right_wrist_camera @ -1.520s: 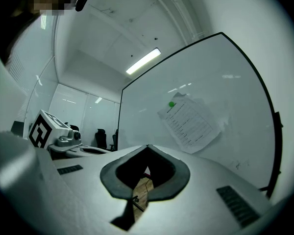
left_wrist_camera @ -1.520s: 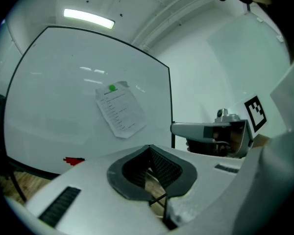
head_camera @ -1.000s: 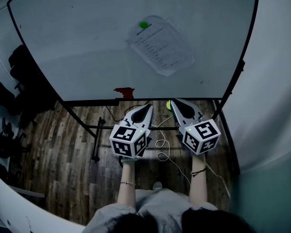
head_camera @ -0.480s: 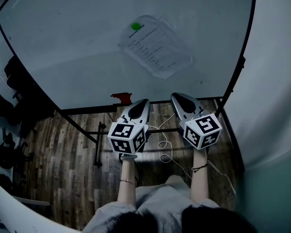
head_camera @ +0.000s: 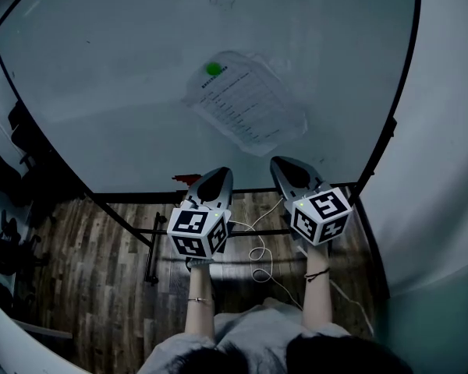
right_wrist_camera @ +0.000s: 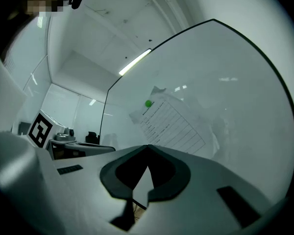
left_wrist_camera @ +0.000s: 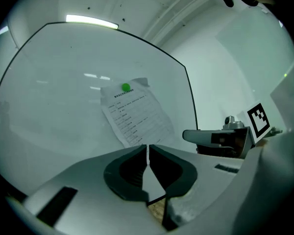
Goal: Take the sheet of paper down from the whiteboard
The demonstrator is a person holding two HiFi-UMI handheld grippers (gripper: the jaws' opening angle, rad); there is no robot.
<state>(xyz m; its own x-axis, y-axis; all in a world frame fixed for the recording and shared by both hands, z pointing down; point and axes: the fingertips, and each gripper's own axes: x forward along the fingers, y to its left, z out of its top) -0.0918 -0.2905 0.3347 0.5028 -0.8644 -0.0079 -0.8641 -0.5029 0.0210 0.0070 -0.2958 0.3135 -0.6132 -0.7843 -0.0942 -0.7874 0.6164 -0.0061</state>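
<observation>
The left hand-held gripper (left_wrist_camera: 147,147) and right hand-held gripper (right_wrist_camera: 147,146) are both closed on nothing, side by side facing the whiteboard (head_camera: 101,76). The sheet of paper (head_camera: 246,104) hangs ahead and above them, untouched, under a green magnet (head_camera: 212,69)

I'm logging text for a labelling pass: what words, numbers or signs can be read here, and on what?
Sheet of paper on the whiteboard: printed heading and lines, too small and blurred to read.
Marker cubes: black-and-white square patterns, no letters or numbers.
No other text visible.
</observation>
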